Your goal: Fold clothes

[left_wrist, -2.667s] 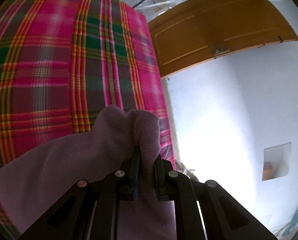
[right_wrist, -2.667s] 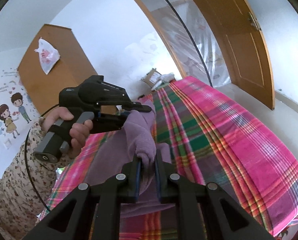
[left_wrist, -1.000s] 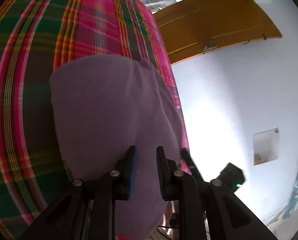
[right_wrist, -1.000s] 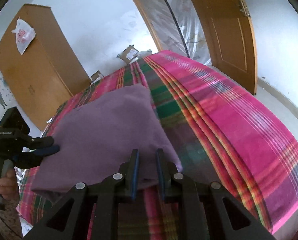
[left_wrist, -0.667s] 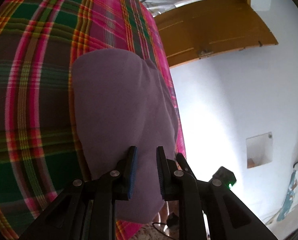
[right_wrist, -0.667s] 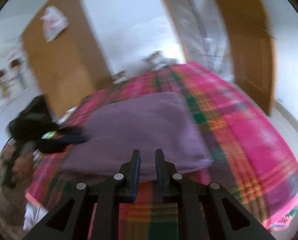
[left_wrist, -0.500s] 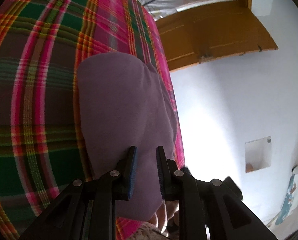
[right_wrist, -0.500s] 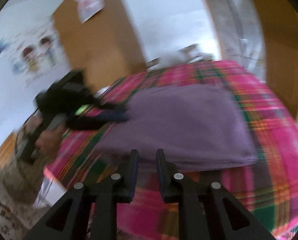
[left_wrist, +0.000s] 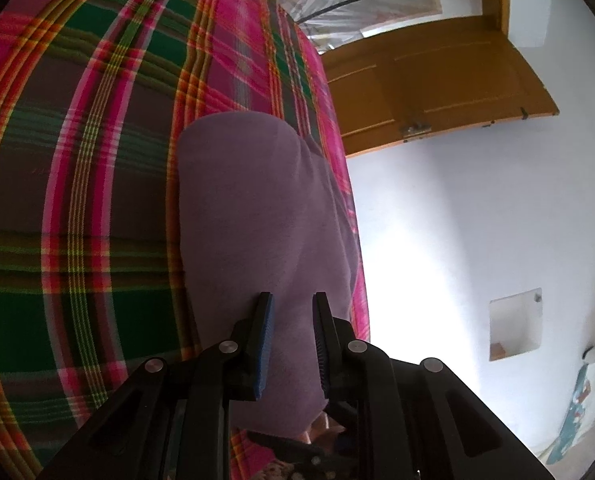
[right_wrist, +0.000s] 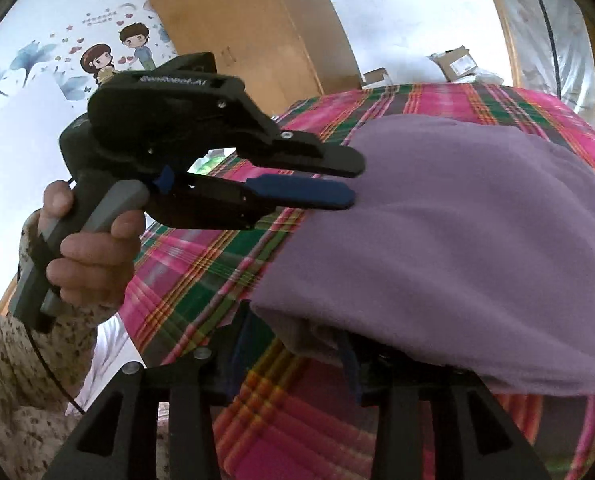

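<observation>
A folded purple garment (left_wrist: 265, 216) lies flat on the plaid bedspread (left_wrist: 77, 184). My left gripper (left_wrist: 291, 314) is open, its fingers hovering over the garment's near end, holding nothing. In the right wrist view the left gripper (right_wrist: 351, 182) shows from the side, jaws apart, at the left edge of the garment (right_wrist: 457, 232). My right gripper (right_wrist: 297, 344) is open wide at the garment's near corner, which lies over the gap between its fingers; the tips are partly hidden under the cloth.
The bed's edge runs beside a white wall and an orange door (left_wrist: 425, 92). A wooden wardrobe (right_wrist: 257, 28) and cardboard boxes (right_wrist: 453, 64) stand beyond the bed. The person's hand and floral sleeve (right_wrist: 85, 256) are at the left.
Both grippers laid the garment down on the bed and let go. The right gripper swung left and down to the garment's near corner and opened wider; the left one stayed over its end.
</observation>
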`<state>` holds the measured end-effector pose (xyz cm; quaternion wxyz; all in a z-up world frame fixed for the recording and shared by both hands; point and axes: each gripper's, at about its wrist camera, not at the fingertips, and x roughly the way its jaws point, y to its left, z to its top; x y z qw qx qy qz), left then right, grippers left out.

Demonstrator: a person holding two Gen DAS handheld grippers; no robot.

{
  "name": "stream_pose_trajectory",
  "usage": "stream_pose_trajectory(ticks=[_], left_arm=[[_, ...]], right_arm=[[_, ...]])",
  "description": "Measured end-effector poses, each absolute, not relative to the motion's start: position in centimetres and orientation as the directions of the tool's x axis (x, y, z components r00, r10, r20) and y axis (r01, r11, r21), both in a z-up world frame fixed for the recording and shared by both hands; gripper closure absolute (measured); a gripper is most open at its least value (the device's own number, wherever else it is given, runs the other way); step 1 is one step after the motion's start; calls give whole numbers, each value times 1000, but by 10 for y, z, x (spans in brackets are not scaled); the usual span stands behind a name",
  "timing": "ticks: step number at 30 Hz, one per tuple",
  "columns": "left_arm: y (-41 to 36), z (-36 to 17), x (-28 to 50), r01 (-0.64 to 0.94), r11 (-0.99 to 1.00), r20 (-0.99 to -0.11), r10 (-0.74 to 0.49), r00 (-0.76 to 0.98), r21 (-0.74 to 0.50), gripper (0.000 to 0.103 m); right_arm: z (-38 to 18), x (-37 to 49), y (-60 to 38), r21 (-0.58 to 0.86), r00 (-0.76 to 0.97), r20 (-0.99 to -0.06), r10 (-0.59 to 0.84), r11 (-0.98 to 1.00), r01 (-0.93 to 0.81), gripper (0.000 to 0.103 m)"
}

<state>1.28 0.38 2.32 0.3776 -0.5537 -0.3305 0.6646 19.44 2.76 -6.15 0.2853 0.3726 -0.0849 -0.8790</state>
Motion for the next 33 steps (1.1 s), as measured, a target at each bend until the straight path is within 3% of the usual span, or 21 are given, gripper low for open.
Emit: stream_pose_trajectory(ticks=[9,13,21,25,27,30,33], left_arm=[[-7,20,18,-129,-497,-488,867,-95,-858,83],[-8,16,18,-120,-497,-489,868,-92,-860,83],[-11,16,25,-150,-508,-499,861,-95,-848,83],[-12,20,27,-162,-529,-519,848,-103,-833,83],[-13,23,28,-170,-544,-532,839,-112,-822,83],[-10,35,29,-208,-581,-563,814,-146,-787,83],[-2,46,21,-232,-601,-575,800,-173,-765,83]], right_arm=[[-60,215,-8,255,-527,-629,-572,-792,555,62],[-66,212,-2,313,-491,-636,-595,-781,540,62],[-30,227,36,297,-524,-604,-601,-780,551,62],[-14,212,76,258,-648,-576,-498,-863,434,64],[-13,195,94,230,-688,-594,-416,-908,351,76],[-11,168,120,184,-733,-616,-287,-958,220,85],[-11,138,145,173,-748,-634,-197,-979,112,88]])
